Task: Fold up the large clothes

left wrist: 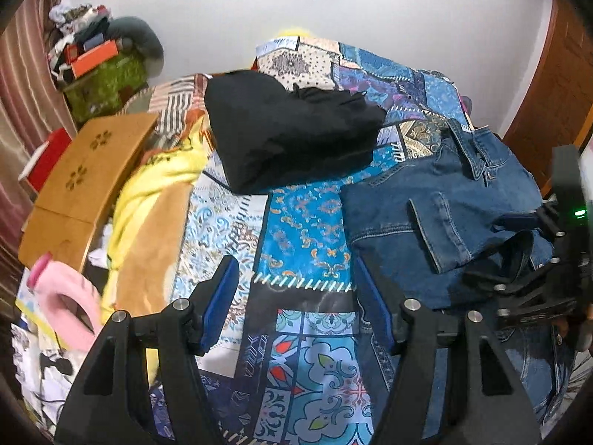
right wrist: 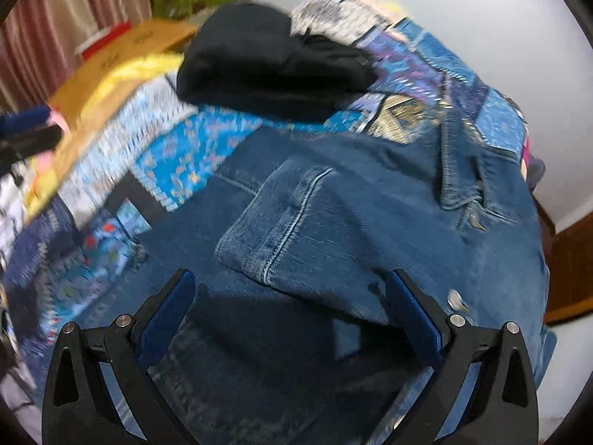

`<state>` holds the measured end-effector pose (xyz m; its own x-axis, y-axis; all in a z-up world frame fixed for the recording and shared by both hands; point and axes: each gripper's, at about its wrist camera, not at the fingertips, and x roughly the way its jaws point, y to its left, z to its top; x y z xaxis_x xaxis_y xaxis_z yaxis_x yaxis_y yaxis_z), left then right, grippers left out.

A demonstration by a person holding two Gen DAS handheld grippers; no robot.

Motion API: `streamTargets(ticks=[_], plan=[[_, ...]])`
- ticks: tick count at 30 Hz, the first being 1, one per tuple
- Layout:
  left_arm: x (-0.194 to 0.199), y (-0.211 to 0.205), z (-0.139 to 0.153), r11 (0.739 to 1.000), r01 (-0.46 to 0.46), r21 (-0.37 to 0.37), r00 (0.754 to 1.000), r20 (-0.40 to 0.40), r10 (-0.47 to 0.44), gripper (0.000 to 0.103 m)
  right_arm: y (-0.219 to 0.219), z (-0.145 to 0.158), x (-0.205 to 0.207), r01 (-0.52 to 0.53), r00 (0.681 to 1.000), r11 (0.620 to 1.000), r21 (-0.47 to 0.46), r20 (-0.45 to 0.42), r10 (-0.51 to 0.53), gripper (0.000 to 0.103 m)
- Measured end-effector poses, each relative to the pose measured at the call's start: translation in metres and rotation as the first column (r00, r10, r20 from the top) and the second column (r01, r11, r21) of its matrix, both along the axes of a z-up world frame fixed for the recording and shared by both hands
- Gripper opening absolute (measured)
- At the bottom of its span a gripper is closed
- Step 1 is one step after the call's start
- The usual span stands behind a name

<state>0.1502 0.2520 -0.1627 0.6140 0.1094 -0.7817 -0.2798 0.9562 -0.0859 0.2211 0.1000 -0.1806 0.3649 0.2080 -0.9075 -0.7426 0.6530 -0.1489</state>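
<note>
A blue denim jacket [left wrist: 437,200] lies partly folded on the right side of the bed; in the right wrist view the jacket [right wrist: 333,222] fills the middle, a sleeve cuff [right wrist: 274,222] folded over it. My left gripper [left wrist: 294,270] is open and empty above the patterned bedspread, left of the jacket. My right gripper [right wrist: 291,285] is open just above the jacket, with nothing between its jaws; it also shows at the right edge of the left wrist view [left wrist: 548,259]. A folded black garment [left wrist: 289,137] lies further back on the bed.
A blue patterned bedspread [left wrist: 304,222] covers the bed. A yellow and brown blanket [left wrist: 155,200] lies along its left side, with a wooden lap table [left wrist: 89,181] and a pink cushion [left wrist: 70,296] beyond. Clutter is piled in the back left corner [left wrist: 96,59]. A wooden door [left wrist: 556,85] stands at the right.
</note>
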Motion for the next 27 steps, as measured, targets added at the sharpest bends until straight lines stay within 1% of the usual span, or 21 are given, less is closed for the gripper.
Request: streamTargets(ticks=[2, 4, 7, 8, 9, 10, 11, 12, 13, 14, 15, 17, 20, 23, 26, 27], plan=[[0.001, 0.001, -0.003, 1.000, 0.003, -0.014, 1.000, 0.001, -0.003, 0.064, 0.005, -0.013, 0.007, -0.011, 0.998, 0.999, -0.032, -0.058, 0.009, 0.094], [0.002, 0.000, -0.004, 1.000, 0.007, -0.023, 1.000, 0.001, -0.007, 0.064, 0.007, -0.026, 0.013, -0.011, 0.995, 0.999, -0.052, -0.103, 0.006, 0.094], [0.004, -0.002, -0.008, 0.999, 0.015, -0.033, 1.000, -0.005, -0.015, 0.064, 0.006, -0.032, 0.017, 0.007, 0.995, 0.999, -0.038, -0.103, -0.011, 0.092], [0.005, -0.002, -0.009, 0.999, 0.017, -0.033, 1.000, -0.009, -0.018, 0.064, 0.006, -0.030, 0.017, 0.016, 0.995, 1.000, -0.027, -0.096, -0.019, 0.087], [0.006, -0.003, -0.010, 0.999, 0.020, -0.031, 1.000, -0.012, -0.020, 0.064, 0.005, -0.029, 0.017, 0.020, 0.995, 1.000, -0.015, -0.095, -0.022, 0.076], [0.007, -0.004, -0.011, 0.999, 0.022, -0.030, 1.000, -0.014, -0.022, 0.064, 0.003, -0.026, 0.018, 0.026, 0.995, 1.000, 0.009, -0.101, -0.025, 0.072], [0.007, -0.005, -0.012, 0.999, 0.023, -0.031, 1.000, -0.015, -0.023, 0.064, 0.002, -0.025, 0.019, 0.037, 0.994, 0.999, 0.024, -0.104, -0.034, 0.061], [0.008, -0.006, -0.012, 0.999, 0.023, -0.036, 1.000, -0.016, -0.023, 0.064, 0.000, -0.022, 0.020, 0.052, 0.994, 0.998, 0.039, -0.100, -0.048, 0.047], [0.008, -0.007, -0.012, 0.999, 0.024, -0.042, 1.000, -0.015, -0.025, 0.064, -0.003, -0.020, 0.021, 0.060, 0.992, 0.996, 0.062, -0.111, -0.053, 0.041], [0.009, -0.008, -0.012, 0.998, 0.027, -0.049, 1.000, -0.013, -0.028, 0.064, -0.005, -0.018, 0.022, 0.070, 0.991, 0.994, 0.084, -0.122, -0.060, 0.026], [0.010, -0.010, -0.011, 0.998, 0.028, -0.051, 1.000, -0.012, -0.029, 0.064, -0.006, -0.016, 0.024, 0.077, 0.989, 0.992, 0.099, -0.130, -0.064, 0.016], [0.012, -0.015, -0.008, 0.998, 0.035, -0.054, 0.999, -0.005, -0.035, 0.064, -0.009, -0.009, 0.027, 0.105, 0.986, 0.984, 0.143, -0.145, -0.084, 0.014], [0.016, -0.024, -0.003, 0.997, 0.052, -0.051, 0.999, 0.005, -0.052, 0.064, -0.014, 0.006, 0.028, 0.132, 0.987, 0.970, 0.204, -0.119, -0.109, 0.013], [0.022, -0.034, 0.001, 0.997, 0.071, -0.041, 0.997, 0.004, -0.071, 0.064, -0.029, 0.034, 0.027, 0.147, 0.989, 0.954, 0.263, -0.059, -0.136, 0.013], [0.030, -0.047, 0.004, 0.995, 0.092, -0.044, 0.996, 0.004, -0.092, 0.064, -0.056, 0.073, 0.027, 0.171, 0.983, 0.921, 0.351, 0.001, -0.183, 0.013], [0.032, -0.051, 0.005, 0.994, 0.097, -0.045, 0.995, 0.006, -0.097, 0.064, -0.063, 0.081, 0.027, 0.177, 0.980, 0.912, 0.371, 0.021, -0.198, 0.013]])
